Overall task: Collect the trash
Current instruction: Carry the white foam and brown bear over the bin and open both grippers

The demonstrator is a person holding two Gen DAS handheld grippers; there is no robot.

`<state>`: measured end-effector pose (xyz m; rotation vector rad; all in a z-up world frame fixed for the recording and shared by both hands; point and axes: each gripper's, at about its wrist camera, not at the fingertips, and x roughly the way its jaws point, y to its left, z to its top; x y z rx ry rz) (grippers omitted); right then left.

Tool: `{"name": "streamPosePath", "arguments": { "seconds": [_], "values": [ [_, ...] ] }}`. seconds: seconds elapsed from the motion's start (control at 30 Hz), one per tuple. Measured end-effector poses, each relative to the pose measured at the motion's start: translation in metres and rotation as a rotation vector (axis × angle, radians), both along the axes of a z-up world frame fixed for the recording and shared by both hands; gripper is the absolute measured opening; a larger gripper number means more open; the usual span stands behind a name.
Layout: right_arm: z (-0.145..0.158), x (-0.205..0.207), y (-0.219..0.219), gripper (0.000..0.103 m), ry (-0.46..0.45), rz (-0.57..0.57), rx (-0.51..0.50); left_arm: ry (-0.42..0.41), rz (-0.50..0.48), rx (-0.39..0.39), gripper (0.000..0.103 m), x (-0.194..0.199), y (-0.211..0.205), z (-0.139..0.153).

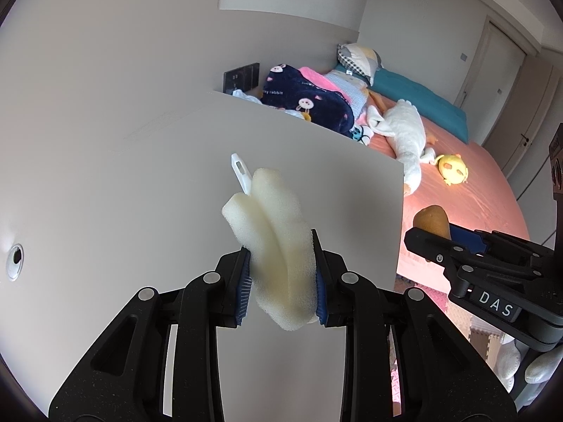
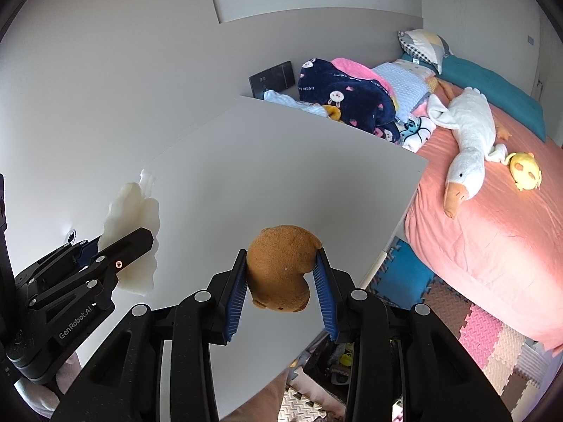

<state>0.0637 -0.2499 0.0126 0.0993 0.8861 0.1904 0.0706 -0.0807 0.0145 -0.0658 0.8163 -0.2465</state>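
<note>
Squeezing a folded piece of pale foam (image 1: 278, 246) between its blue pads, the left gripper (image 1: 283, 277) fills the lower centre of the left wrist view, its fingers clenched on the foam so that it bulges upward; a small white plastic tab (image 1: 241, 172) sticks out just above the foam. At the right edge of that view the right gripper (image 1: 427, 237) shows from the side. In the right wrist view the right gripper (image 2: 281, 279) sits at lower centre, its fingers grasping a brown plush toy (image 2: 281, 274) held above the white tabletop (image 2: 281, 161). The foam appears again at the left of this frame. Beyond the table, in the upper right, a bed with a pink cover (image 2: 492, 246) carries a white plush goose (image 2: 464, 133), a yellow plush chick (image 2: 526, 170) and a navy rabbit-print blanket (image 2: 345, 98). Coloured foam floor mats (image 2: 475, 320) lie at lower right.
</note>
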Motion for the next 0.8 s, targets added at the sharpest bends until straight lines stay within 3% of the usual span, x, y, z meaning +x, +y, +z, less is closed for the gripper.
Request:
{"name": "streamPosePath", "arguments": {
  "seconds": [0.8],
  "values": [
    [-0.01,-0.06,-0.086,0.038,-0.016,-0.149,0.022,-0.014,-0.193,0.035,0.028,-0.034,-0.091,-0.005]
  ]
}}
